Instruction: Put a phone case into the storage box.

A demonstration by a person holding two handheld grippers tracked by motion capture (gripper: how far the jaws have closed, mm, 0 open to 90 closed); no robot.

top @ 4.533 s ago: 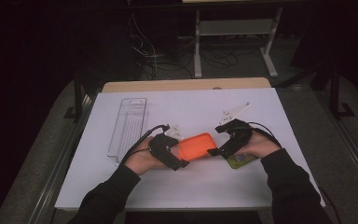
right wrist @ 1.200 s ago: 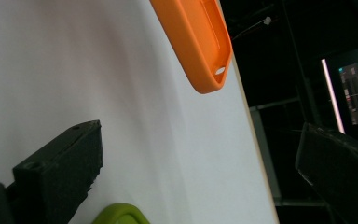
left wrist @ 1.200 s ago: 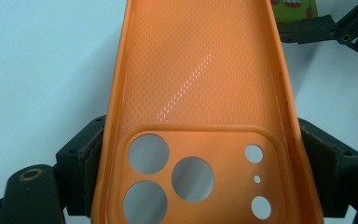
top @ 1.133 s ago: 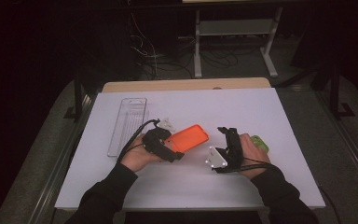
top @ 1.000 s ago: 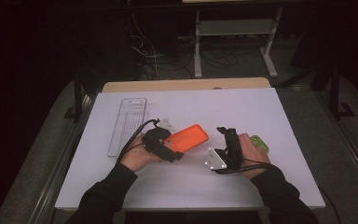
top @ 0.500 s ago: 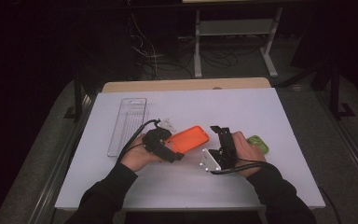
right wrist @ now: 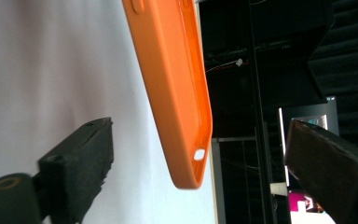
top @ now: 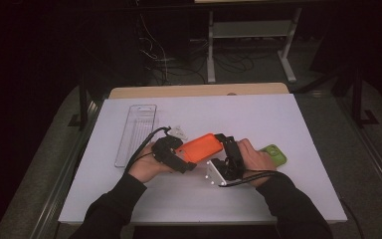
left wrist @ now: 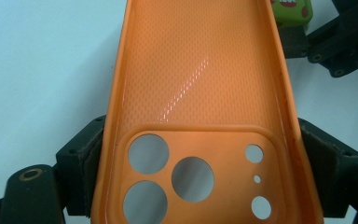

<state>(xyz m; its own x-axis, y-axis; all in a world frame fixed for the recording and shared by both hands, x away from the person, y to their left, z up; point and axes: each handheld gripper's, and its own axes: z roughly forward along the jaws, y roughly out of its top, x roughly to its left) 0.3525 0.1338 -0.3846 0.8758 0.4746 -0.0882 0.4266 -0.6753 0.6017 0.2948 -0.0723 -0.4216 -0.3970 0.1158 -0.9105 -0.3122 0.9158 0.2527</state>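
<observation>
An orange phone case (top: 204, 147) is held just above the table, with my left gripper (top: 181, 155) shut on its camera-hole end. In the left gripper view both pads press the sides of the case (left wrist: 200, 70), whose inside faces the camera. My right gripper (top: 226, 145) stands open at the case's other end. Its jaws have just been closing a little. In the right gripper view the end of the case (right wrist: 177, 84) hangs between the two jaws, and neither pad touches it. A green phone case (top: 273, 154) lies flat on the table to the right of my right hand.
A clear plastic tray (top: 137, 132) lies at the left of the white table sheet (top: 278, 114). A small clear piece (top: 179, 132) lies just behind the left gripper. The table's wooden far edge (top: 199, 90) borders dark floor with cables and a stand.
My right gripper has moved left, away from the green case, and now brackets the orange case's free end. The left gripper and orange case have stayed still.
</observation>
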